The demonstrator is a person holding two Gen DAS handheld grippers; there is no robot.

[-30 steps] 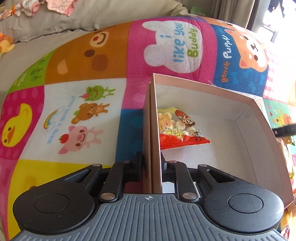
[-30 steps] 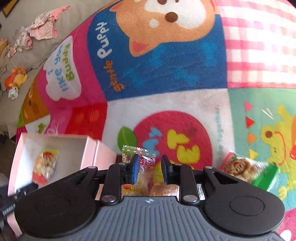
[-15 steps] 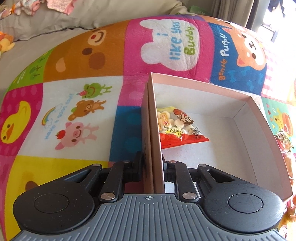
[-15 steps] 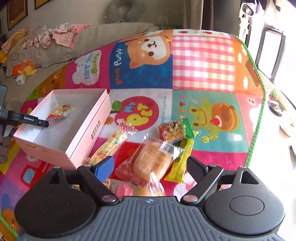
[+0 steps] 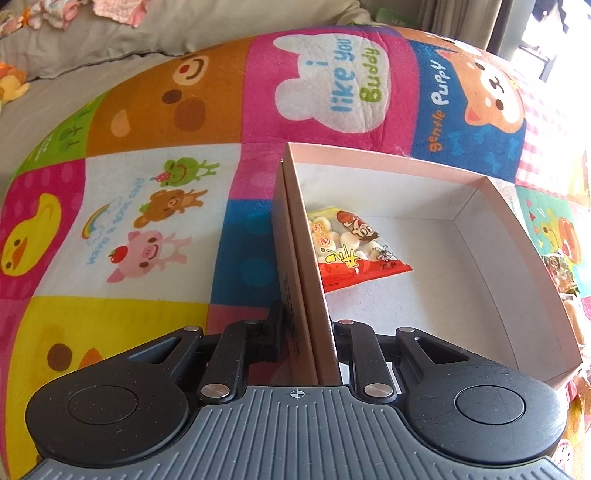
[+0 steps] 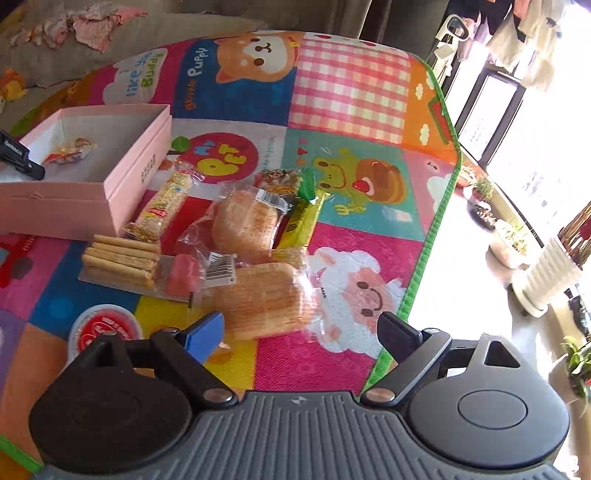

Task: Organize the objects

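A pink cardboard box [image 5: 517,258] lies open on the play mat, with one snack bag [image 5: 354,251] inside. My left gripper [image 5: 306,332] is shut on the box's left wall. In the right wrist view the box [image 6: 122,181] sits at the left, with the left gripper's fingers [image 6: 18,158] on its rim. My right gripper [image 6: 301,332] is open and empty, above a pile of snacks: a bread pack [image 6: 262,299], a second bread pack [image 6: 247,221], a biscuit-stick pack [image 6: 122,262], a cracker bar [image 6: 166,203], a green-yellow bar [image 6: 301,218].
A round red-lidded cup [image 6: 103,328] lies by my right gripper's left finger. The colourful play mat [image 6: 347,85] ends at a green edge [image 6: 432,236] on the right, with bare floor and potted plants [image 6: 546,273] beyond. A grey cushion with clothes [image 5: 110,22] lies behind the mat.
My right gripper has opened and drawn back and up from the snack pile, ending over the near bread pack. My left gripper keeps its hold on the box wall, which has barely moved.
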